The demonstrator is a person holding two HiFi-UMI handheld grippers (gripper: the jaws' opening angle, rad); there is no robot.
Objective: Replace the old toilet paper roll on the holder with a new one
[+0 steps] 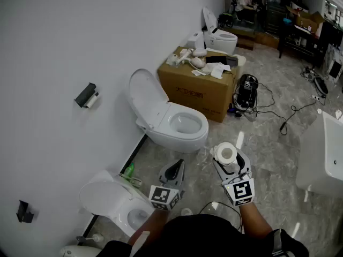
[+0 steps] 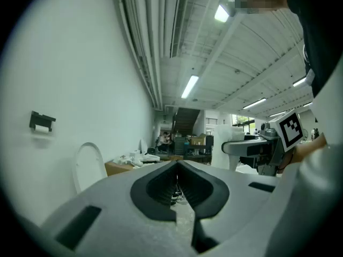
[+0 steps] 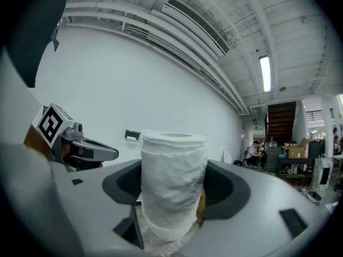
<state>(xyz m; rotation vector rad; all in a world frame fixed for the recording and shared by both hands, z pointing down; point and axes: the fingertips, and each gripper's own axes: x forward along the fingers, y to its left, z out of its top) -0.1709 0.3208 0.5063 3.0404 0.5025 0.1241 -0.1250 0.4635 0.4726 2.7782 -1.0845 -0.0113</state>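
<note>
The new white toilet paper roll [image 1: 225, 154] stands on end, soft and crinkled, its hollow core facing up. The grey plastic right gripper [image 1: 229, 164] holds it, wide jaws with dark ribbed pads pressing its sides, near the person's body. To its left the matching left gripper [image 1: 175, 170] has its jaws pressed together with nothing between them. Each gripper carries a cube with black-and-white square markers [image 1: 240, 190]. On the smooth white wall at the left, well apart from the new roll, hangs the black metal holder [image 1: 84, 95] with the thin old white roll [image 1: 92, 100] under it. Beside the wall sits a glossy white ceramic toilet [image 1: 172, 123], lid up, on a grey marbled floor [image 1: 268, 143]. Farther off stands a brown cardboard box [image 1: 197, 87] whose reddish print is too small to read.
</note>
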